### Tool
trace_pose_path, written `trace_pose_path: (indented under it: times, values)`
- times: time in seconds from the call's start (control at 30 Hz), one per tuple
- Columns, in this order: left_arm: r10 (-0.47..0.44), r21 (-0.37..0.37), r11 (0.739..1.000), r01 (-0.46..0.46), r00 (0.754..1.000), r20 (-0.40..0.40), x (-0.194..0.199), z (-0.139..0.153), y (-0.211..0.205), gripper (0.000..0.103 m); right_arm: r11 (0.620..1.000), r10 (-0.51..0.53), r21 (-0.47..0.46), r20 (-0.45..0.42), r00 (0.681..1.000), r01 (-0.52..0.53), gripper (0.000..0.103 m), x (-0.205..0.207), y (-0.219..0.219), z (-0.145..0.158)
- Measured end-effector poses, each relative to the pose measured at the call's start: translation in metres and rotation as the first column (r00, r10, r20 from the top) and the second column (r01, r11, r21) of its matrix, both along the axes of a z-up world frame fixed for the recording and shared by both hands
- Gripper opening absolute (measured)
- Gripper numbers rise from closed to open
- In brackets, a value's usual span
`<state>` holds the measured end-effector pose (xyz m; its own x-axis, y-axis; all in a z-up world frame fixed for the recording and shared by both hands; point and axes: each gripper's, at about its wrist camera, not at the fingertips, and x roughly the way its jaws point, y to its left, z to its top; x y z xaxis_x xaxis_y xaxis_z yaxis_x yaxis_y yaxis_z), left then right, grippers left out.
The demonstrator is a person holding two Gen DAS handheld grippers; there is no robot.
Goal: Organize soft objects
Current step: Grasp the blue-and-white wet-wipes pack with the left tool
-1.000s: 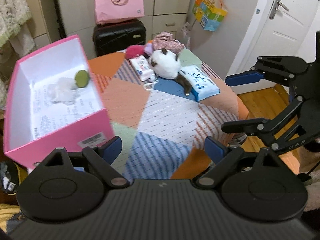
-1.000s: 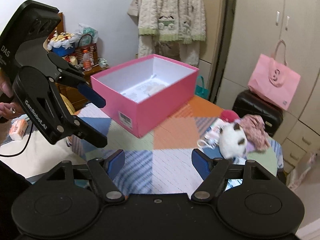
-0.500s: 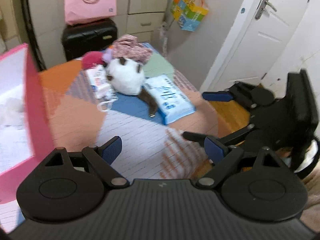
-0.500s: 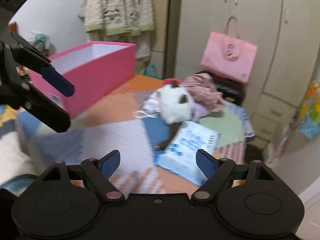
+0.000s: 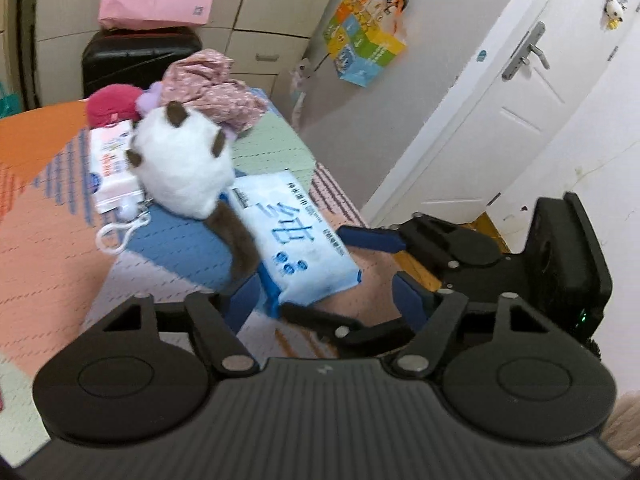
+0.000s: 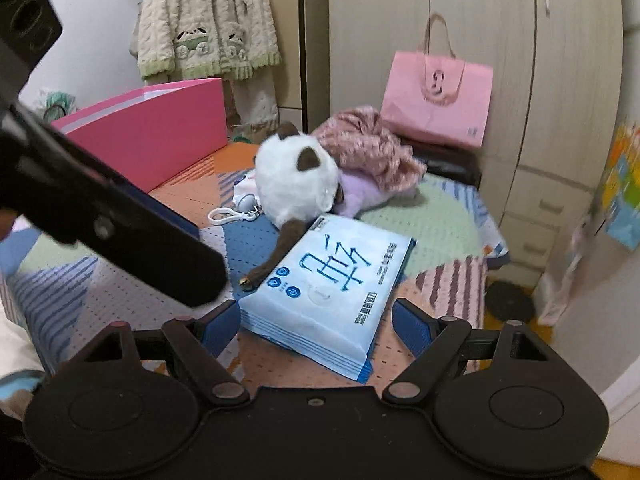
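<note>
A blue tissue pack (image 5: 292, 232) (image 6: 332, 288) lies near the table's right edge. A white plush cat (image 5: 184, 172) (image 6: 296, 184) rests behind it, its brown tail over the pack's corner. My right gripper (image 6: 316, 326) hangs low with the pack's near end between its wide-open fingers, pads apart from it. My left gripper (image 5: 326, 300) is just short of the pack, its jaws closing, nothing pressed between its pads. Its finger (image 6: 120, 220) crosses the right wrist view. A floral cloth (image 5: 208, 80) (image 6: 368, 148) and a red plush (image 5: 112, 104) lie behind the cat.
A pink box (image 6: 152, 136) stands at the table's far left. A white wipes packet (image 5: 112, 160) and a keyring (image 6: 228, 214) lie beside the cat. A black suitcase (image 5: 140, 56) with a pink bag (image 6: 436, 100) stands behind the patchwork table (image 5: 52, 248). A white door (image 5: 500, 100) is at right.
Both cameras have swung away from the pink box and sunk toward the blue tissue pack. The left jaws have narrowed. The pink box has left the left wrist view.
</note>
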<state>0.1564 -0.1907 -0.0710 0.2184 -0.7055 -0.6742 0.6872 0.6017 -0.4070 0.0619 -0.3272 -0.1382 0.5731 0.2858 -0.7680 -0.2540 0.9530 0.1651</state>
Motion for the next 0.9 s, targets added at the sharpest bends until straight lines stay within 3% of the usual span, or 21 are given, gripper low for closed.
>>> trace_pose_path:
  times: [0.07, 0.13, 0.23, 0.37, 0.53, 0.63, 0.77, 0.9]
  values:
    - [-0.008, -0.007, 1.0, 0.008, 1.0, -0.031, 0.006, -0.008, -0.007, 0.064, 0.999, 0.018, 0.031, -0.013, 1.0, -0.017, 0.087, 0.005, -0.003, -0.005]
    - [-0.007, -0.014, 1.0, 0.007, 0.999, -0.049, 0.013, -0.016, -0.011, 0.054, 0.998, 0.032, 0.047, -0.021, 0.999, -0.031, 0.09, 0.009, -0.005, -0.006]
    - [0.003, 0.006, 1.0, -0.003, 1.0, -0.011, 0.015, -0.023, -0.016, 0.049, 0.998, 0.06, 0.023, -0.016, 0.998, -0.06, 0.093, 0.015, -0.003, -0.009]
    - [0.019, 0.053, 0.998, -0.022, 0.998, 0.054, 0.01, -0.029, -0.024, 0.049, 0.996, 0.093, -0.012, -0.013, 0.996, -0.093, 0.093, 0.015, 0.001, -0.017]
    - [0.061, 0.051, 0.997, -0.066, 0.995, 0.082, 0.015, -0.036, -0.029, 0.049, 0.996, 0.09, 0.015, 0.0, 0.996, -0.09, 0.093, 0.013, -0.002, -0.019]
    - [0.092, 0.031, 0.995, -0.095, 0.991, 0.098, 0.013, -0.04, -0.03, 0.051, 0.997, 0.081, 0.012, 0.02, 0.997, -0.081, 0.087, 0.01, -0.001, -0.019]
    - [0.108, 0.011, 0.994, -0.111, 0.978, 0.177, -0.002, -0.045, -0.028, 0.052, 0.999, 0.006, 0.045, 0.022, 1.0, -0.007, 0.075, 0.006, -0.006, -0.018]
    - [0.099, 0.014, 0.995, -0.102, 0.983, 0.156, 0.002, -0.041, -0.03, 0.051, 1.0, 0.002, 0.003, 0.08, 0.997, -0.003, 0.07, -0.007, 0.005, -0.018]
